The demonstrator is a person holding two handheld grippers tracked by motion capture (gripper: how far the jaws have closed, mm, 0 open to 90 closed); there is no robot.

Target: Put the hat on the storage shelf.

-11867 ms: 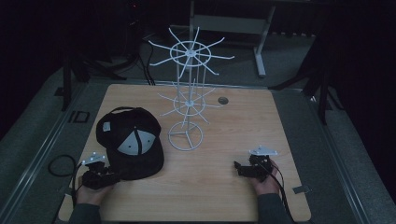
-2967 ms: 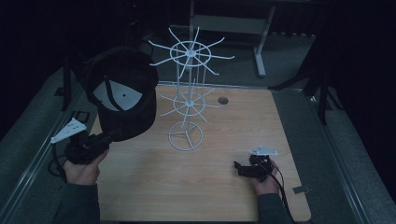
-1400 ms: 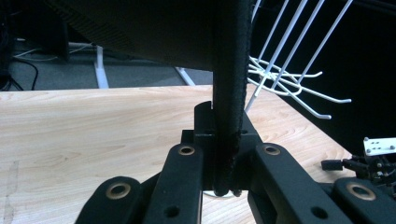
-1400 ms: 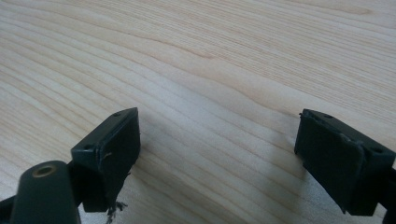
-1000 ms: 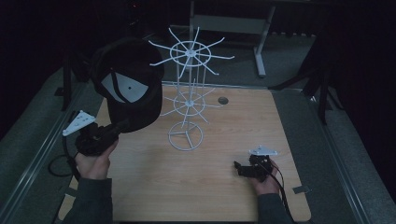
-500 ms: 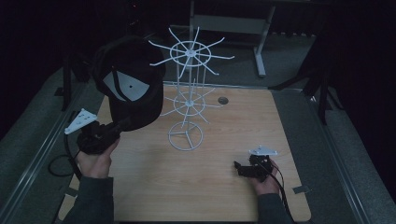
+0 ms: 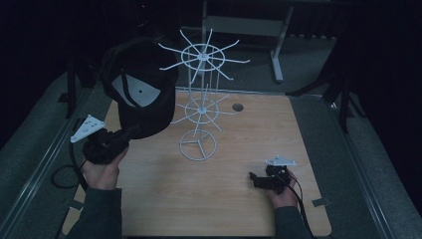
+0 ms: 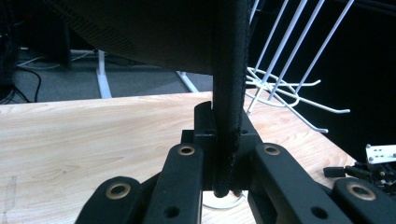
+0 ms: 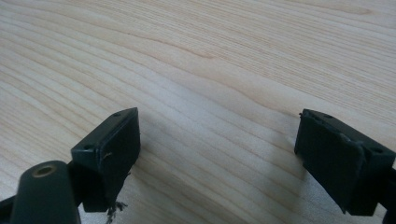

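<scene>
A black cap (image 7: 142,87) with a white underside panel hangs in the air at the left, just beside the upper arms of a white wire rack (image 7: 201,99) standing mid-table. My left gripper (image 7: 130,133) is shut on the cap's brim edge, raised above the table's left side. In the left gripper view the brim (image 8: 229,93) runs upright between the jaws of the left gripper (image 8: 226,140), with the rack's wires (image 8: 285,70) close behind at the right. My right gripper (image 7: 255,180) rests low at the table's right front, open, and the right gripper (image 9: 217,142) has bare wood between its jaws.
The wooden table (image 7: 239,199) has a small round grommet hole (image 7: 237,107) behind the rack. A desk frame (image 7: 244,25) stands on the dark floor beyond the table. Cables trail from both grippers.
The left hand with the cap has edged slightly toward the rack over the last second. Earlier, the cap lay on the table at the left and was lifted. The right gripper has not moved.
</scene>
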